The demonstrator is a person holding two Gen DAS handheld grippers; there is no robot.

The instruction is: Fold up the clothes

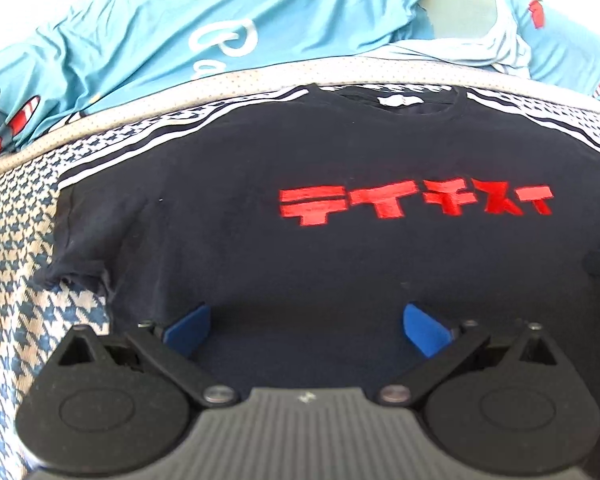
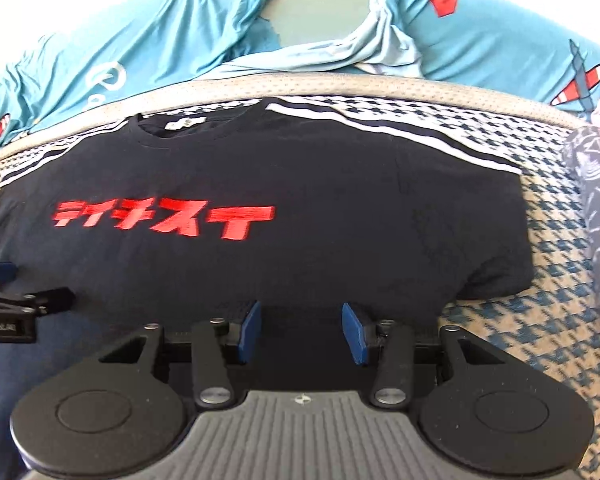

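Two claws hang low over a dark T-shirt (image 1: 260, 248) with red letters (image 1: 416, 202) on its chest. It lies flat, front up, on a bed cover with a blue and white check pattern (image 1: 16, 264).

Nearest, the left claw (image 1: 306, 326) is spread wide, and its blue fingers (image 1: 190, 330) sit over the shirt's lower part, near the left sleeve (image 1: 84, 236), gripping nothing. The right claw (image 2: 302, 330) is partly apart. Its blue fingers (image 2: 250, 332) are over the shirt's lower part too, near the right sleeve (image 2: 496, 240). I cannot tell if they touch the cloth.

Farther up the shirt are the red letters, then the neck hole with a white tag (image 2: 186, 123). White stripes (image 2: 380, 128) run along its shoulders.

Past the shirt's neck lies a light blue blanket (image 2: 160, 28) with pictures of planes. Beside the right sleeve is a grey patterned cloth (image 2: 596, 200).
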